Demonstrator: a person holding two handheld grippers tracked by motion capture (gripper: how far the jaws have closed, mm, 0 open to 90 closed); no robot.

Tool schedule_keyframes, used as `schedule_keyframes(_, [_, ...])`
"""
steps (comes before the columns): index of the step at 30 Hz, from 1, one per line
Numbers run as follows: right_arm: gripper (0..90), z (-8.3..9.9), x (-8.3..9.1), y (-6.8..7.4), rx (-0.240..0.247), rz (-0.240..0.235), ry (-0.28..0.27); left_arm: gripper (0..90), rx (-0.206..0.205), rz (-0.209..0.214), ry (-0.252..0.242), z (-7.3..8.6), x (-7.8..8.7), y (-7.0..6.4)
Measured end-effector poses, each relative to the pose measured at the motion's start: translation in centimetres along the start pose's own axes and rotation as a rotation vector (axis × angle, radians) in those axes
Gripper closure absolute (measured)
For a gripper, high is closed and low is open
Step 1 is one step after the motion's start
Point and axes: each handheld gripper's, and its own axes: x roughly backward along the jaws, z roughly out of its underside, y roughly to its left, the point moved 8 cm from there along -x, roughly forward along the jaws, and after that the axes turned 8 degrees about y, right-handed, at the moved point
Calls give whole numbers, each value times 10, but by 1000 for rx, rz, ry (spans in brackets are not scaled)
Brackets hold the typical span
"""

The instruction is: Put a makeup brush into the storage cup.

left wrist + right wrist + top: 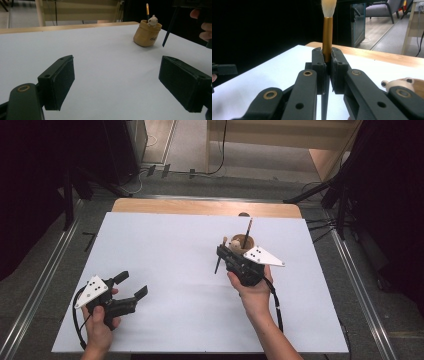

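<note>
My right gripper (223,252) is shut on a brush (218,264) and holds it upright just left of a tan cup (242,241). In the right gripper view the jaws of this gripper (328,61) pinch the brush's gold ferrule (327,37), with white bristles above and the dark handle below. The cup (147,35) holds another brush (147,9) and a small bear figure (152,20). My left gripper (132,285) rests open near the table's front left, nothing between its pads (61,82). The held brush's dark handle (169,27) hangs right of the cup.
A white sheet (175,270) covers the table, with a wooden strip (205,207) along the far edge. Dark stands (340,195) and cables lie on the floor around it. The bear's head (397,83) sits close to my right gripper's right side.
</note>
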Motion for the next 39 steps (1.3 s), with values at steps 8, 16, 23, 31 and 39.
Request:
schedule_keyframes(8, [846,-9,5,-1,36,11,-11,134,9,-34,-18,6,18,13])
schedule_keyframes(16, [845,-16,14,-15,19,45,-37,129,15,-45,-40,10,25,21])
schedule_keyframes(23, [845,-28,25,-29,6,77,-69,130,0,-75,-31,18,32,29])
schedule_keyframes(31, [845,-36,35,-51,-7,113,-96,117,14,-95,-58,17,37,35])
schedule_keyframes(39, [846,-45,50,-74,-10,157,-137,116,16,-99,-65,15,36,36])
